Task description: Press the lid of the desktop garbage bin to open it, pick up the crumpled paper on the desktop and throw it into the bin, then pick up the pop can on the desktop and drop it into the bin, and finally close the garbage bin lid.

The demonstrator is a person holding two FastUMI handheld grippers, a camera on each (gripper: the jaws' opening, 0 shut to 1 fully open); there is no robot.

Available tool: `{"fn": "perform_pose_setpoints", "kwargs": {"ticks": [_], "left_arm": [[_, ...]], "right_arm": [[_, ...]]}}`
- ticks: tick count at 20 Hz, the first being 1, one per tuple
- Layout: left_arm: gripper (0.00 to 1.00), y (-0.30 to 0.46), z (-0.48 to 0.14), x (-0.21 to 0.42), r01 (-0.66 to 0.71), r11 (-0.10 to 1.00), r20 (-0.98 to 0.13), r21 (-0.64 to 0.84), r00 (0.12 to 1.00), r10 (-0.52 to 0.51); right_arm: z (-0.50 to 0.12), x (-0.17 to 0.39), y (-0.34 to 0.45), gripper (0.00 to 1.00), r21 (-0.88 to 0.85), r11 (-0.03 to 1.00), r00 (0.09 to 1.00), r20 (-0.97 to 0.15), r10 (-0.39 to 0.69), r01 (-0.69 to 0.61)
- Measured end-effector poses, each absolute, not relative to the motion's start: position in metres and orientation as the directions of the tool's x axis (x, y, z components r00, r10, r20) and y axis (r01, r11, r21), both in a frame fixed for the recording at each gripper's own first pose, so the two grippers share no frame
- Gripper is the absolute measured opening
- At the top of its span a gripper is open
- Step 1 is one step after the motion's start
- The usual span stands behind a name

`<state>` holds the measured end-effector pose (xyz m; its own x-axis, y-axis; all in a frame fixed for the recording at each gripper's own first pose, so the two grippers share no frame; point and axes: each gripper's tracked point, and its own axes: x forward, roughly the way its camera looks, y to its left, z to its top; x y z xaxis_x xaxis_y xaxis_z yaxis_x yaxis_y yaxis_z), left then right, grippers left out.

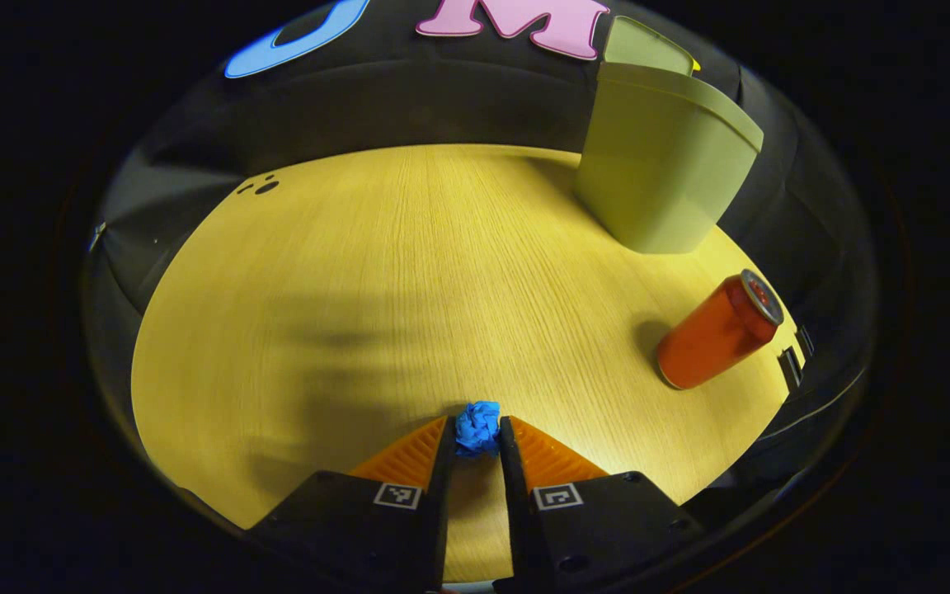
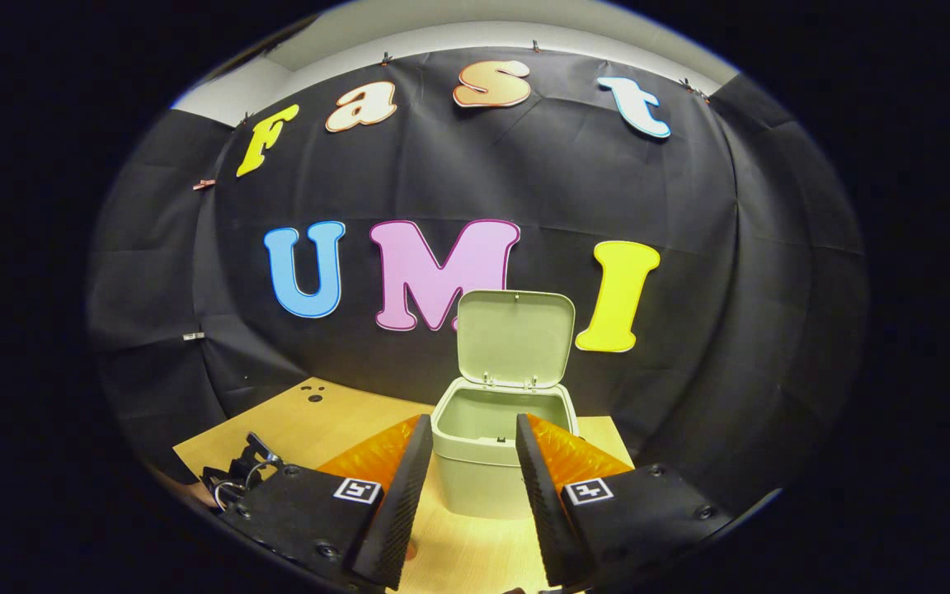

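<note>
Left gripper [image 1: 477,436] jaws pinch crumpled paper [image 1: 477,427]; right gripper [image 2: 465,452] jaws wide; pop can [image 1: 718,332] seemingly upright.

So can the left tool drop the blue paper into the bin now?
Probably yes. The left tool grips the crumpled paper, the bin has its lid up, and bare table lies between.

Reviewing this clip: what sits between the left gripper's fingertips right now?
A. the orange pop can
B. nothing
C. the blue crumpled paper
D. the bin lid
C: in the left gripper view, the left gripper has both fingers pressed on the blue crumpled paper, while the pop can stands apart on the desktop.
</note>
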<state>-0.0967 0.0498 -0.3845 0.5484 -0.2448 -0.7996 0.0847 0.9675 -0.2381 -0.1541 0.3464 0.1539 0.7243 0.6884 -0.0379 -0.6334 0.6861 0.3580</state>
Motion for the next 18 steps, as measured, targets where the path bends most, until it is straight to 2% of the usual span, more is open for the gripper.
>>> {"fn": "perform_pose_setpoints", "kwargs": {"ticks": [5, 12, 18], "left_arm": [[0.34, 0.051, -0.328, -0.076, 0.134, 0.944, -0.689, -0.3, 0.654, -0.312], [0.35, 0.053, -0.208, -0.017, 0.173, 0.918, -0.496, -0.356, 0.798, -0.343], [0.35, 0.027, -0.114, 0.036, 0.293, 0.867, -0.301, -0.403, 0.852, -0.428]], "right_arm": [[0.148, -0.158, 0.352, 0.66, 0.374, 0.676, 0.715, -0.047, 0.698, -0.635], [0.145, -0.165, 0.366, 0.66, 0.387, 0.657, 0.698, -0.046, 0.715, -0.647], [0.139, -0.174, 0.376, 0.66, 0.393, 0.643, 0.683, -0.052, 0.729, -0.657]]}}
